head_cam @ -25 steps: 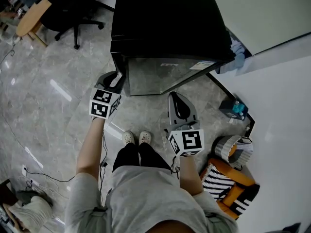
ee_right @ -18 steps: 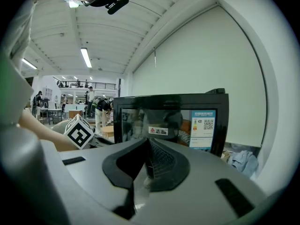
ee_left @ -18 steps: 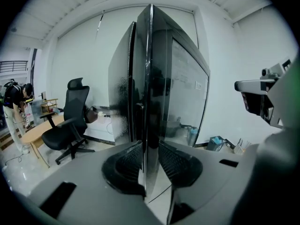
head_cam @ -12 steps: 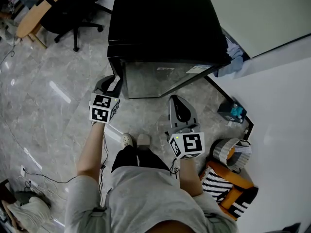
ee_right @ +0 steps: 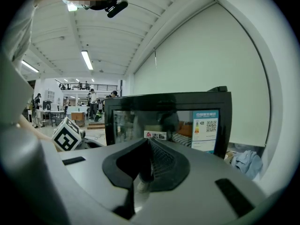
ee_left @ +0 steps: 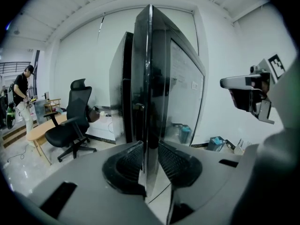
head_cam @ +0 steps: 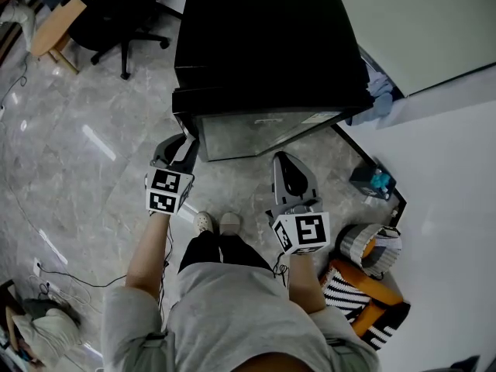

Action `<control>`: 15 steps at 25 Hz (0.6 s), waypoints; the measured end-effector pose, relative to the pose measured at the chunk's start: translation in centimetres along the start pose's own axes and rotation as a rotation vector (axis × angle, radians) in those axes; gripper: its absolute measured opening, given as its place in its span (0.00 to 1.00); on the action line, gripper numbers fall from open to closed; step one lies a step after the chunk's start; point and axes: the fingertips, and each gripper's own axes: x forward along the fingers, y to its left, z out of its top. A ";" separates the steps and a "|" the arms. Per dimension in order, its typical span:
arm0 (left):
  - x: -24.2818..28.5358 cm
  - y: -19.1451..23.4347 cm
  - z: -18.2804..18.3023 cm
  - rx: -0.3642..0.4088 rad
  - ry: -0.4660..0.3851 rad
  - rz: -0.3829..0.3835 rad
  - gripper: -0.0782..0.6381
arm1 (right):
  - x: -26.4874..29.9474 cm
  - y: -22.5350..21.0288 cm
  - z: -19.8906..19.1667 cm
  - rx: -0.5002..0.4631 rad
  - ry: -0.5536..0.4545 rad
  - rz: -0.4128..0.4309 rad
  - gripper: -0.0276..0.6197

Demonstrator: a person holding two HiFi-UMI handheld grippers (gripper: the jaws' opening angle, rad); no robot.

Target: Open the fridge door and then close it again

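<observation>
Left gripper is clamped on the free edge of the fridge door. In the left gripper view the two ribbed pads sit flush on either side of that thin vertical edge, one on the inner face and one on the glass front. From the head view, the door edge is at twelve o'clock from the gripper's marker cube, right at the jaw tips. The door stands ajar, its gripped side swung off the black fridge, which fills the floor at twelve o'clock from the person. Right gripper hangs at about four o'clock from the left one, apart from the door, with its nose aimed at the glass. Its own view shows the jaws pressed together at the tips with nothing between them, and the door's stickers dead ahead. An office chair sits off at ten o'clock.
</observation>
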 end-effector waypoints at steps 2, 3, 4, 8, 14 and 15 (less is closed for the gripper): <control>-0.9 -0.9 -0.7 0.000 -0.015 0.000 0.25 | 0.0 0.0 0.0 -0.003 0.000 0.007 0.08; -1.3 -1.3 -1.0 -0.002 -0.021 0.001 0.25 | -0.1 0.1 -0.1 -0.005 0.000 0.010 0.08; -1.7 -1.7 -1.2 -0.006 -0.025 0.000 0.25 | -0.3 0.2 -0.1 -0.006 0.000 0.012 0.08; -3.2 -3.3 -2.2 -0.022 -0.018 0.000 0.24 | -1.2 0.8 0.0 -0.010 -0.004 0.018 0.08; -5.3 -6.2 -3.4 -0.028 -0.007 0.010 0.23 | -3.5 1.4 0.1 -0.019 -0.016 0.029 0.08; -5.7 -6.8 -3.7 -0.030 -0.006 0.008 0.23 | -3.9 1.5 0.1 -0.017 -0.019 0.027 0.08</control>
